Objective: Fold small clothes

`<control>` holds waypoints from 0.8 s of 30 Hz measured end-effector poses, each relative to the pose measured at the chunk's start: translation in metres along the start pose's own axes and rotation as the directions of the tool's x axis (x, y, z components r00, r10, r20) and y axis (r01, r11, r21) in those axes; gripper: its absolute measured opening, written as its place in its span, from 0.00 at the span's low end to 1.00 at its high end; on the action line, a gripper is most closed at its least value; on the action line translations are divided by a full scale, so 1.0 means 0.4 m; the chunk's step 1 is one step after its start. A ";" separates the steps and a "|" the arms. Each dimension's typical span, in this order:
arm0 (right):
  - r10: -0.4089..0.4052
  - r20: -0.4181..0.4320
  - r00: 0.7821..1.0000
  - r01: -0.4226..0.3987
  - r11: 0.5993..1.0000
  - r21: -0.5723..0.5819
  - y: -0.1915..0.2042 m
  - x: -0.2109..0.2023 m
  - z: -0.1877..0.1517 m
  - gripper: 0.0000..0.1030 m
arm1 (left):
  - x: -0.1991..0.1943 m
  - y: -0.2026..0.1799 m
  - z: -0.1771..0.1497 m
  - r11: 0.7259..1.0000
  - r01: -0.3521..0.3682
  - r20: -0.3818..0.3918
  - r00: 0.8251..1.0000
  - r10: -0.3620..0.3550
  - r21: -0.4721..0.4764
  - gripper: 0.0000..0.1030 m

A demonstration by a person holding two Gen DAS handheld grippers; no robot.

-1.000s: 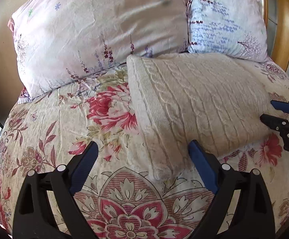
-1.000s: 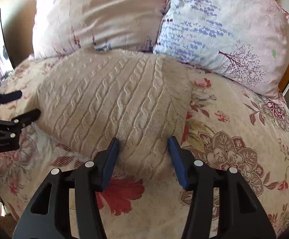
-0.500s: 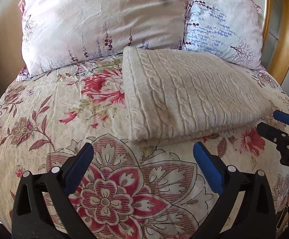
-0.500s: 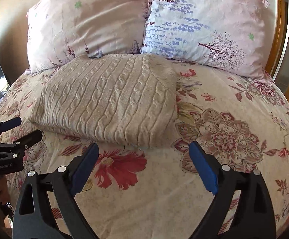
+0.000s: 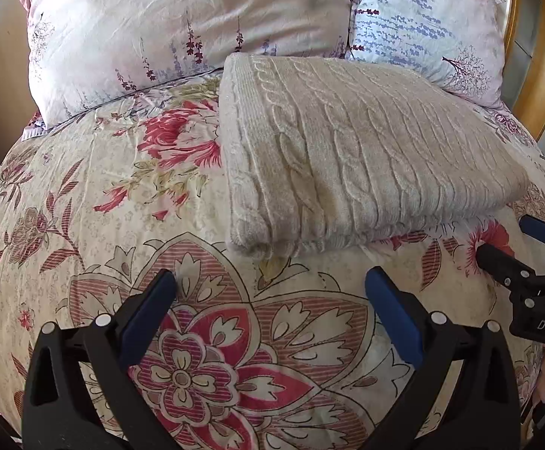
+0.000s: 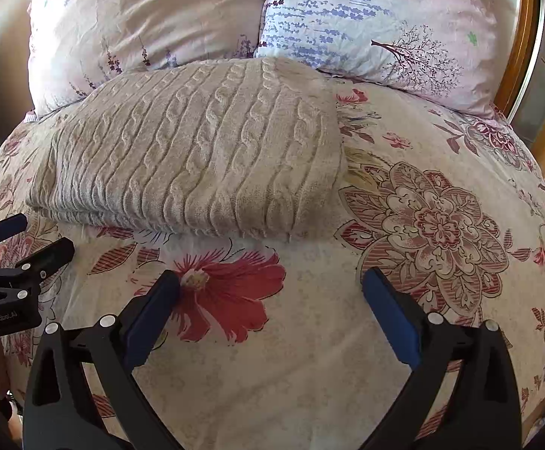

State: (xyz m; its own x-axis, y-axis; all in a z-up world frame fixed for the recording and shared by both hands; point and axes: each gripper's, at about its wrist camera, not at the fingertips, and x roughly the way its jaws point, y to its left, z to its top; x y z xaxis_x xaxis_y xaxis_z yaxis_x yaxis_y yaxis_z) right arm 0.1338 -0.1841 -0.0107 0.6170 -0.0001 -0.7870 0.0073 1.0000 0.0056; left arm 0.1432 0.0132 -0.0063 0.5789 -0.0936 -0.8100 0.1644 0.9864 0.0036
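Note:
A beige cable-knit sweater [image 5: 355, 157] lies folded into a thick rectangle on the floral bedspread [image 5: 129, 202], its far edge against the pillows. It also shows in the right wrist view [image 6: 197, 157]. My left gripper [image 5: 270, 292] is open and empty, held a little short of the sweater's near left corner. My right gripper [image 6: 270, 288] is open and empty, held back from the sweater's near edge. The right gripper also shows at the right edge of the left wrist view [image 5: 512, 240], open. The left gripper shows at the left edge of the right wrist view [image 6: 32, 236], open.
Two pillows lean at the head of the bed: a pink one [image 5: 182, 26] on the left and a blue-and-pink one [image 5: 430, 22] on the right. A wooden bed frame [image 5: 542, 60] curves at the far right. The bedspread [image 6: 441, 225] spreads right of the sweater.
Both grippers have pulled back from the sweater's near edge and opened wide. The folded sweater lies still on the bed.

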 end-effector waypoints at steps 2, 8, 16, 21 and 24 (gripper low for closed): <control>-0.003 -0.004 1.000 0.003 1.000 0.000 -0.001 0.001 0.002 0.99 | 0.000 0.000 0.001 1.000 0.002 -0.001 1.000 -0.002 -0.001 0.98; 0.005 -0.010 1.000 -0.005 1.000 0.001 -0.005 0.006 0.003 0.99 | 0.000 0.000 0.003 1.000 -0.001 0.001 1.000 0.001 -0.005 0.98; 0.007 -0.008 1.000 -0.007 1.000 -0.001 -0.004 0.007 0.003 0.99 | -0.001 0.002 0.002 1.000 -0.002 0.002 1.000 0.002 -0.009 0.98; 0.007 -0.008 1.000 -0.007 1.000 -0.002 -0.004 0.006 0.003 0.99 | -0.001 0.001 0.002 1.000 -0.002 0.002 1.000 0.002 -0.009 0.98; 0.007 -0.007 1.000 -0.007 1.000 -0.002 -0.004 0.007 0.003 0.99 | -0.001 0.001 0.002 1.000 -0.003 0.003 1.000 0.003 -0.009 0.98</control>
State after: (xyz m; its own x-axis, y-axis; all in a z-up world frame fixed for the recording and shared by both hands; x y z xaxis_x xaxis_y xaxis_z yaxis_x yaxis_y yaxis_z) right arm 0.1362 -0.1859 -0.0121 0.6112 0.0071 -0.7914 0.0014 0.9999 0.0101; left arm 0.1439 0.0137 -0.0056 0.5813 -0.0914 -0.8085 0.1555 0.9878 0.0001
